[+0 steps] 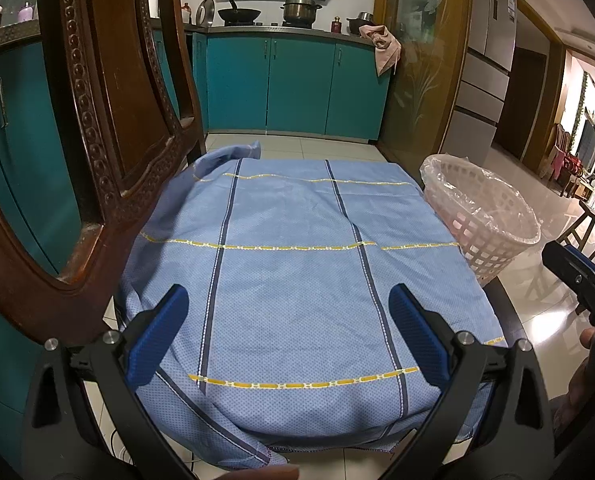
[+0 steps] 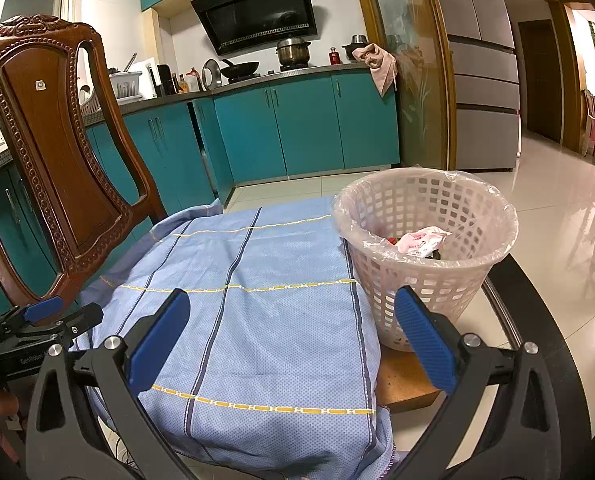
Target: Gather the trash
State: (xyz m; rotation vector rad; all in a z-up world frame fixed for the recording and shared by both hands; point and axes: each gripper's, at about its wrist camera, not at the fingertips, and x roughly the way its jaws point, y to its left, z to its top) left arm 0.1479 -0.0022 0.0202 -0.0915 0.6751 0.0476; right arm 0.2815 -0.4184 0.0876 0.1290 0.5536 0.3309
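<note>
From the left wrist, one left gripper (image 1: pixel 288 344) hovered over the blue cloth (image 1: pixel 293 264), jaws spread and empty; one white basket (image 1: pixel 482 216) stood right of the cloth. From the right wrist, the right gripper (image 2: pixel 293 344) likewise gaped empty; one pink wrapper (image 2: pixel 421 242) lay inside the basket (image 2: pixel 425 292), beyond the jaws.

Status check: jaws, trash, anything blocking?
Left gripper and right gripper: jaws open, empty. Blue cloth shows no loose trash; basket holds wrappers. Chair back close on the left, nothing blocking.
</note>
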